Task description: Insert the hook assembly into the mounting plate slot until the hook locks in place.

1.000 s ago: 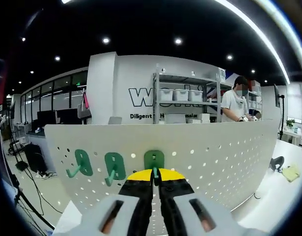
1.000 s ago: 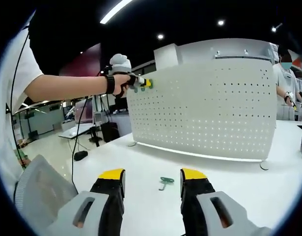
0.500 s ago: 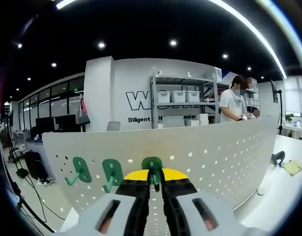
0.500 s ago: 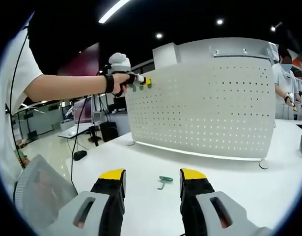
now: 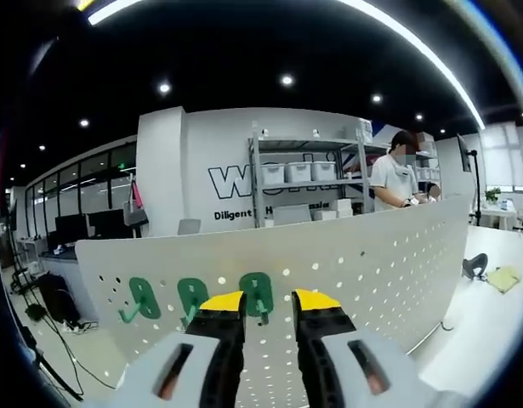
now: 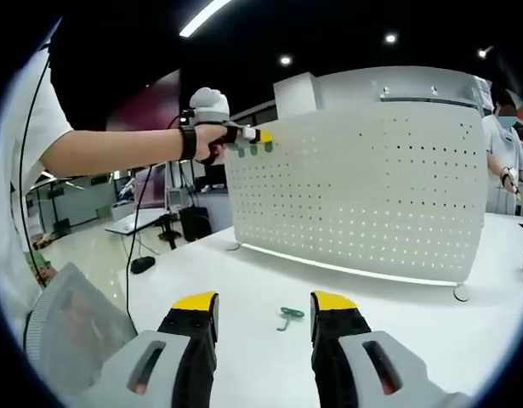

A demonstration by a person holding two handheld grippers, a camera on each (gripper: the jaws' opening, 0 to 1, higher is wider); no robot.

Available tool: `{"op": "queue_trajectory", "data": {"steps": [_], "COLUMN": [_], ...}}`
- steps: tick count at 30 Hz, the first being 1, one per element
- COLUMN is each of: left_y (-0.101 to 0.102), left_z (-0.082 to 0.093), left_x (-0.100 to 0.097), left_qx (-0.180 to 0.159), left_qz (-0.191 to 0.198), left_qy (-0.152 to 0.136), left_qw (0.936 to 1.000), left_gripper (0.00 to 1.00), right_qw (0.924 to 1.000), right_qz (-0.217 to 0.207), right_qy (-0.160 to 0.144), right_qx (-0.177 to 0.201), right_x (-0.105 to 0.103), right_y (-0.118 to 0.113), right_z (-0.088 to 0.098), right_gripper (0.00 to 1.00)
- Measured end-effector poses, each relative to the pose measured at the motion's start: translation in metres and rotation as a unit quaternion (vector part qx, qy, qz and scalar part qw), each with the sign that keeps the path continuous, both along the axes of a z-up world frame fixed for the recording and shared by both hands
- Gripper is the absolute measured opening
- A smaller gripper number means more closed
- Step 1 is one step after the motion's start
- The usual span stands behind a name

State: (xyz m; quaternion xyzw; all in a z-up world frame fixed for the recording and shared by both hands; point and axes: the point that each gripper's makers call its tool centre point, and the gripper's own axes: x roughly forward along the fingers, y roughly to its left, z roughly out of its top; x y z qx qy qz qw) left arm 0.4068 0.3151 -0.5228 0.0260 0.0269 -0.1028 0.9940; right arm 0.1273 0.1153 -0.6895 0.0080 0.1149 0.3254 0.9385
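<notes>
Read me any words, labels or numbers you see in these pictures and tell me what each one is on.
"WO": large dark letters on the white back wall, left gripper view; the rest is hidden behind the shelving rack.
"Diligent": smaller dark line under those letters on the same wall; what follows is cut off by the rack.
Nothing readable on the pegboard or green hooks.
</notes>
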Motion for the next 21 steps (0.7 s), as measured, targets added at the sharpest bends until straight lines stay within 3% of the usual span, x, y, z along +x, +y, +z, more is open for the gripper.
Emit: {"op": "queue_trajectory", "data": {"steps": [9, 21], "left_y": [0.000, 0.004], "left_z": [0.004, -0.003], "left_x": [-0.015, -0.039], "left_qx": [0.016, 0.010], "left_qz": [-0.004, -0.005], "left_qy": [-0.024, -0.027], "left_qw": [0.9996, 0.9996], "left_gripper": [0.31, 0.29], "right_qw": [0.9999, 0.9995], "right_qz": [0.013, 0.027], "right_qy": [0.000, -0.002], "right_qx": [0.000, -0.016], "right_x": [-0.001, 0.002], "right_y": [0.008, 0.009], "right_z": [0.000, 0.000], "right_gripper": [0.44, 0.44]}}
